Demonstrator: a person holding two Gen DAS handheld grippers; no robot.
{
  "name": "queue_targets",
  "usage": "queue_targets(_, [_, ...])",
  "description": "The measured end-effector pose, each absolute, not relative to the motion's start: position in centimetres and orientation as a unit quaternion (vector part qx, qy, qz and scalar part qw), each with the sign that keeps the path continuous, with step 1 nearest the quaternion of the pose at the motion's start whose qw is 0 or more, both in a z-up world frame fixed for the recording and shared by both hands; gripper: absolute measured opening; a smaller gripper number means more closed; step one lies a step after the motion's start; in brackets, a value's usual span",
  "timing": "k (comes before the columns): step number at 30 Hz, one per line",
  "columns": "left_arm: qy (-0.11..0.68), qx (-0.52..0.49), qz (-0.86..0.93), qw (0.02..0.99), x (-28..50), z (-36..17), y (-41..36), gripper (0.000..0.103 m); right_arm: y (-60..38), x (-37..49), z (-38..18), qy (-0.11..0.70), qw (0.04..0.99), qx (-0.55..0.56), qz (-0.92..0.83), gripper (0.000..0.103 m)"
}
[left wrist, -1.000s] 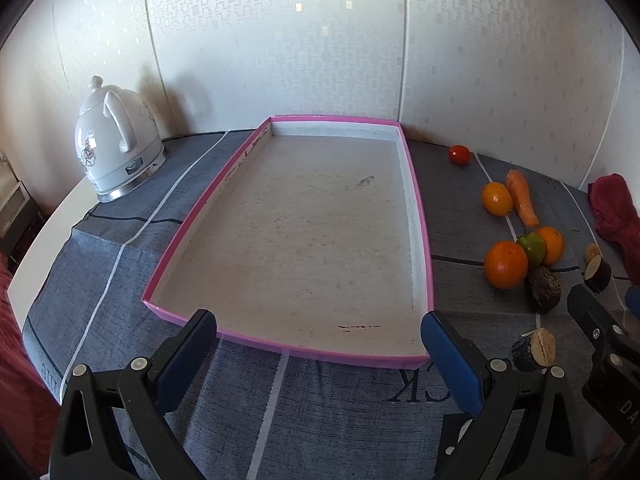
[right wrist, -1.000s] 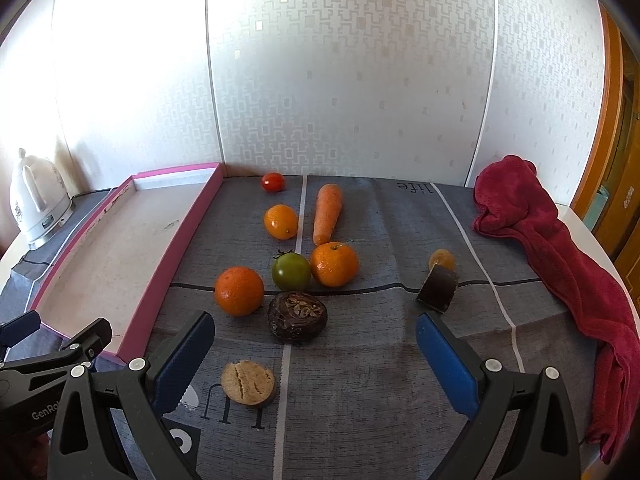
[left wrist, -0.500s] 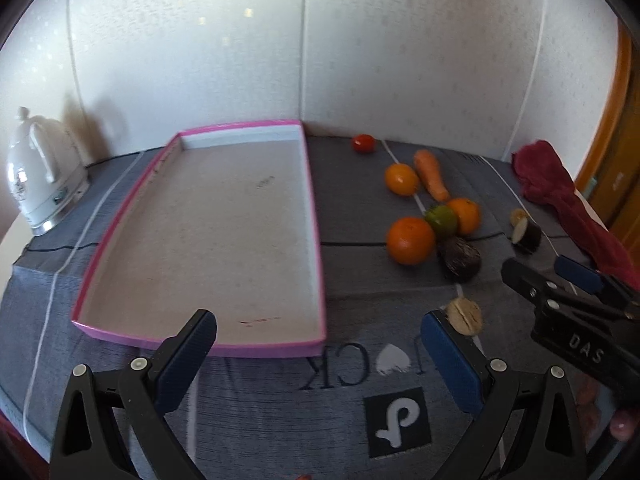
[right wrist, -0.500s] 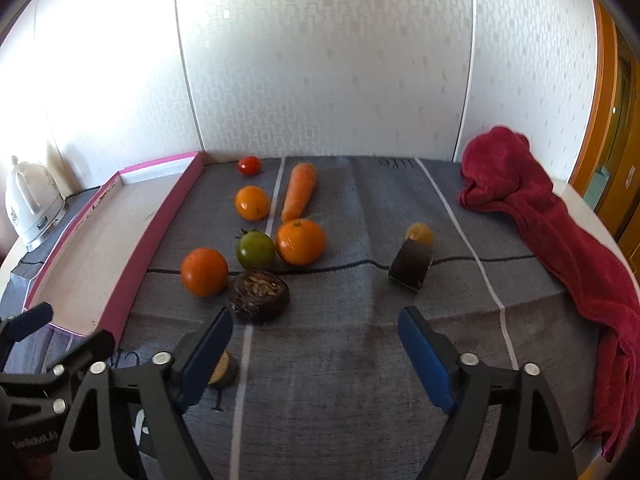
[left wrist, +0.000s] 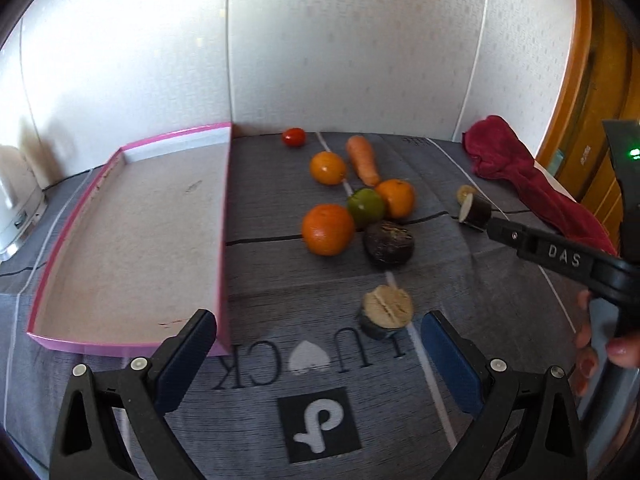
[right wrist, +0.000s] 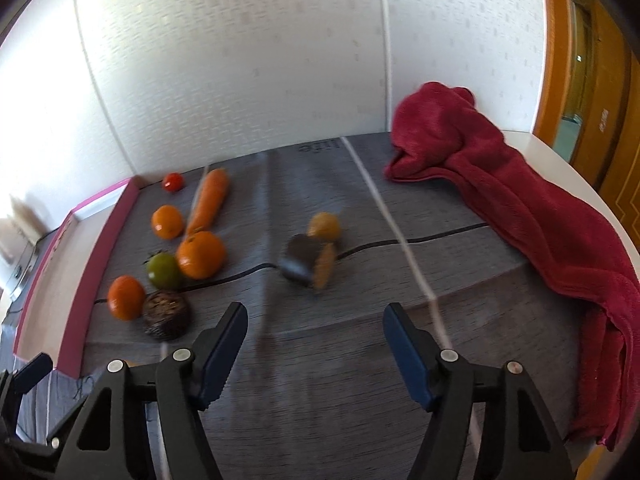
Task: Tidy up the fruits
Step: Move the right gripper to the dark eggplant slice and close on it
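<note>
Left claw open, empty, above cut fruit half; right claw closing, nothing between jaws; pink tray bare.

1. My desk stands in a home, covered by a grey printed cloth.
2. Patterned white wallpaper lines the corner behind it.
3. A white electric kettle sits at my left.
4. A red towel lies rumpled beside a wooden door frame.
</note>
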State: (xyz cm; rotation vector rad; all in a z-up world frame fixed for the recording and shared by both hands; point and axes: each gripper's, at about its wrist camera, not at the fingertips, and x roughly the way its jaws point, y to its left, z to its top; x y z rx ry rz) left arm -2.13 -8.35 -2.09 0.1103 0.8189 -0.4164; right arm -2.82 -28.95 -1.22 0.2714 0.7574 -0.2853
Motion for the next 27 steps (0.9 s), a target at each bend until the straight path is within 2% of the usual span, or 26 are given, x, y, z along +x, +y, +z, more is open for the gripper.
queue_targets(7, [0.383,0.051,-0.208,0.899,-2.3,-2.2,-9.5,0.102,-30.3,-1.6,-1.4,0.364,0.908,0.149,-0.143,0.071])
queue_targets(11, [0.364,0.079,-0.211,0.904,-2.8,-2.4,-10.4,0.100,-30.4,-0.5,-1.6,0.364,0.907,0.161,-0.135,0.061])
queue_targets(15, [0.368,0.091,-0.210,0.901,-2.5,-2.9,-10.6,0.090,-30.2,0.6,-1.8,0.368,0.905,0.160,-0.143,0.056])
queue_targets(19, [0.362,0.095,-0.217,0.902,-2.7,-3.0,-10.8,0.088,-30.3,1.2,-2.3,0.373,0.901,0.169,-0.142,0.045])
queue_targets(20, [0.364,0.093,-0.221,0.900,-2.6,-3.0,-10.8,0.088,-30.2,1.3,-2.4,0.374,0.901,0.170,-0.142,0.040])
queue_targets(22, [0.367,0.093,-0.225,0.898,-2.5,-3.2,-11.0,0.084,-30.0,1.3,-2.6,0.375,0.902,0.163,-0.141,0.035])
queue_targets(27, [0.376,0.094,-0.229,0.893,-2.0,-3.9,-11.3,0.076,-29.6,1.0,-2.5,0.373,0.905,0.152,-0.139,0.034])
